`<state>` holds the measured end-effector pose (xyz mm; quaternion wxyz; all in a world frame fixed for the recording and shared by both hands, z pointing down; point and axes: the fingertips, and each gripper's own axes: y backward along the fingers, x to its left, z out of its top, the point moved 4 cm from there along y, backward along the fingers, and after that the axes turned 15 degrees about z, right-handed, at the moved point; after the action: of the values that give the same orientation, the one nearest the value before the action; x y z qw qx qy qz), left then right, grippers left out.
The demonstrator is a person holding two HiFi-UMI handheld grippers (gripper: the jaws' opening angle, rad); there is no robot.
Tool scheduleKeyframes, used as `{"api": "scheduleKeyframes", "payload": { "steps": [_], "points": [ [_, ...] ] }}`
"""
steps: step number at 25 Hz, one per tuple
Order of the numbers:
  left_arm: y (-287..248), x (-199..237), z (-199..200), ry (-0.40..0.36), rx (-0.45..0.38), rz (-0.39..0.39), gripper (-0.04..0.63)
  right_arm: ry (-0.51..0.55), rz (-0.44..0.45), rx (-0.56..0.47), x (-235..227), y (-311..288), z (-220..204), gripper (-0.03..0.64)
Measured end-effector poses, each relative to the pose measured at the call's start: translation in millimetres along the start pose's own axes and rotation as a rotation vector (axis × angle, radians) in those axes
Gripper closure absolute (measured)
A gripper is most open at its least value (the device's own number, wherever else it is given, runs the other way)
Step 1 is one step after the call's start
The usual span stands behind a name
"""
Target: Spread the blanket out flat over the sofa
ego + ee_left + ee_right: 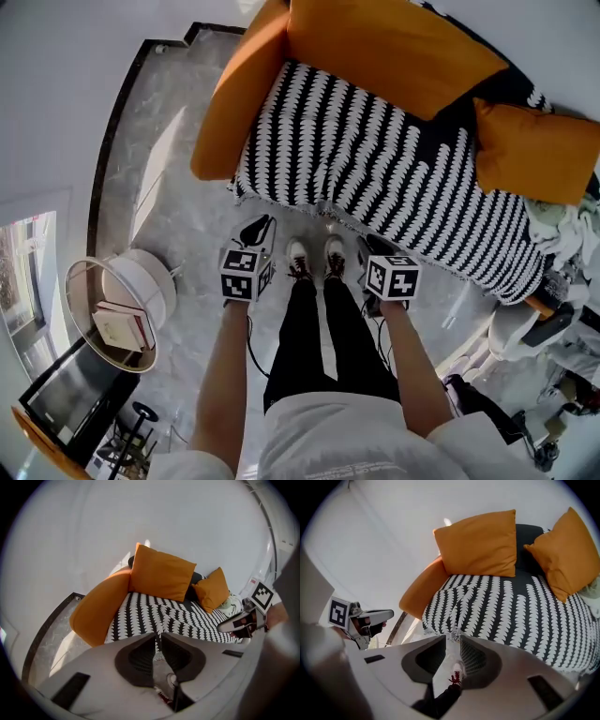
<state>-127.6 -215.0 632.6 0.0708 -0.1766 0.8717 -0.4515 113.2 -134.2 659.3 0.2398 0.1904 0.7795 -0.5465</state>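
Note:
The black-and-white patterned blanket [394, 178] lies spread over the seat of the orange sofa [230, 103]; its front edge hangs down towards the floor. The same blanket [159, 616] [515, 606] fills both gripper views. My left gripper [255, 231] [158, 639] hangs low in front of the sofa's left front corner, its jaws a narrow gap apart with nothing between them. My right gripper [377, 249] [452, 641] hangs at the same height by my right shoe, open and empty, with floor showing through the gap. Neither gripper touches the blanket.
Two orange cushions [394, 47] [534, 150] lean at the sofa's back. My shoes [314, 255] stand on the marble floor just before the blanket's edge. A round side table [82, 281] carrying books stands at the left. Clothes and clutter [562, 234] crowd the right end.

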Motion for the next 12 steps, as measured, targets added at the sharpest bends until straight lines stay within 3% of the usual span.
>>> {"api": "scheduleKeyframes", "payload": {
  "steps": [8, 12],
  "points": [
    [-63, -1, -59, 0.055, 0.09, -0.005, 0.545, -0.077, -0.012, 0.025, -53, -50, -26, 0.541],
    [-91, 3, -75, 0.058, 0.114, -0.002, 0.543, -0.111, -0.063, -0.003, -78, -71, -25, 0.541]
  ]
}}
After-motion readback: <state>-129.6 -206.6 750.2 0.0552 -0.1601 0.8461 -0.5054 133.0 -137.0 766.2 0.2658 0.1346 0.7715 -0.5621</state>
